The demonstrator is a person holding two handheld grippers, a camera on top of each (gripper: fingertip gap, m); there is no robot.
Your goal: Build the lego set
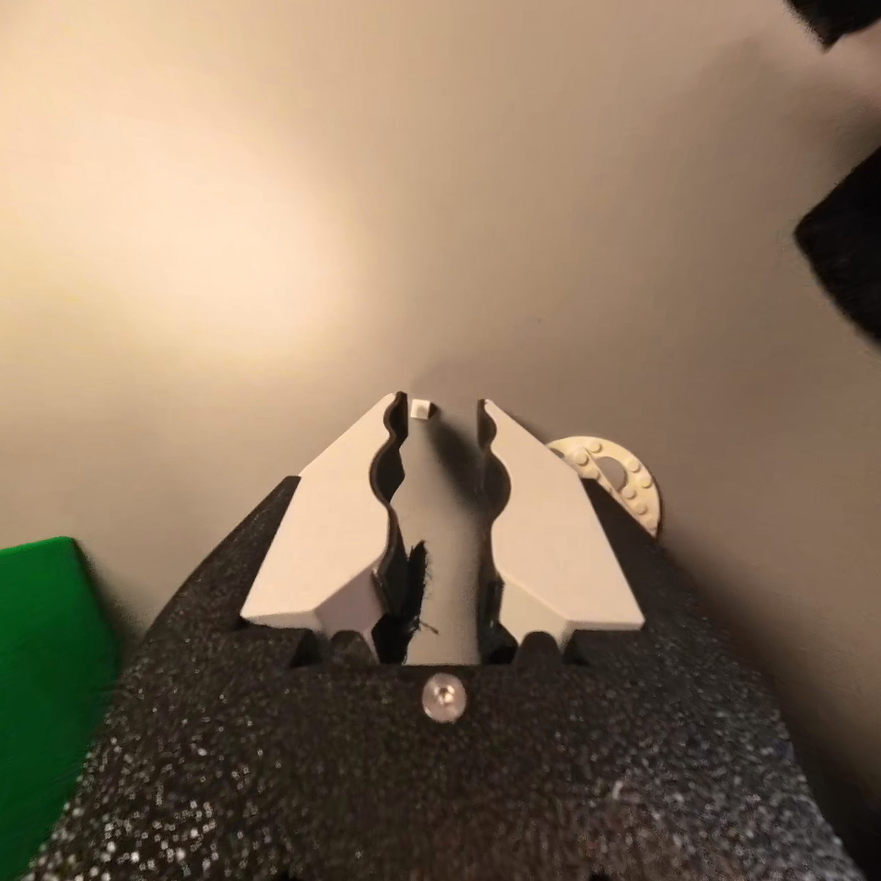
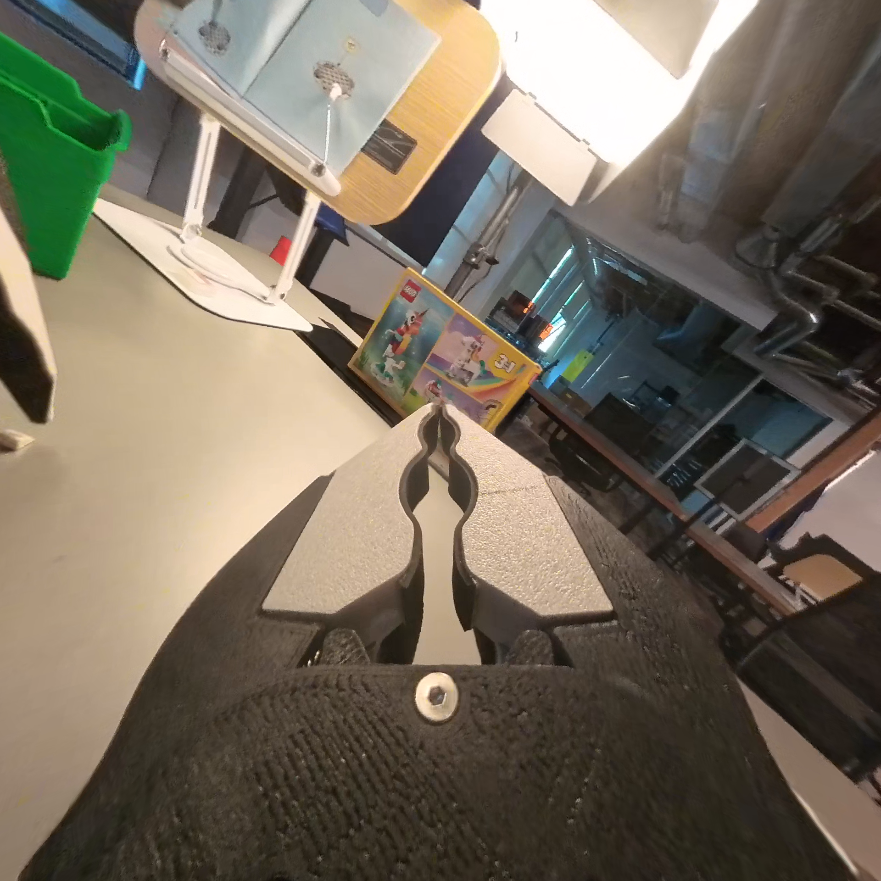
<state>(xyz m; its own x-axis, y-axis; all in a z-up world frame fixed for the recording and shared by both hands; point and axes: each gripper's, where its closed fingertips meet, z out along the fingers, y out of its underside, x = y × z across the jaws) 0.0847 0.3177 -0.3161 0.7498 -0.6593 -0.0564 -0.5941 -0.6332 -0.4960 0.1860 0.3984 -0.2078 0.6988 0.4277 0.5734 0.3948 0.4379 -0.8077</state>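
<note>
In the left wrist view my left gripper (image 1: 441, 403) is open and points down at the pale table. A tiny white Lego piece (image 1: 420, 409) lies on the table between the fingertips, close to the left one and not gripped. A cream round studded plate (image 1: 615, 476) lies on the table, half hidden behind the right finger. In the right wrist view my right gripper (image 2: 438, 406) is shut with nothing visible between its tips, low over the table. One finger of the left gripper (image 2: 24, 333) shows at the left edge above a small white piece (image 2: 12, 439).
A green bin (image 2: 57, 157) stands at the back left and also shows in the left wrist view (image 1: 43, 643). A white stand holding an open booklet (image 2: 305, 71) sits on a white base (image 2: 229, 281). The colourful Lego box (image 2: 443, 362) stands at the table's far edge. A dark blurred shape (image 1: 848, 267) fills the right edge. Tip to tip, the grippers are about 15 centimetres apart. Between my left fingertips and the cream round studded plate (image 1: 615, 476) there is roughly 6 centimetres.
</note>
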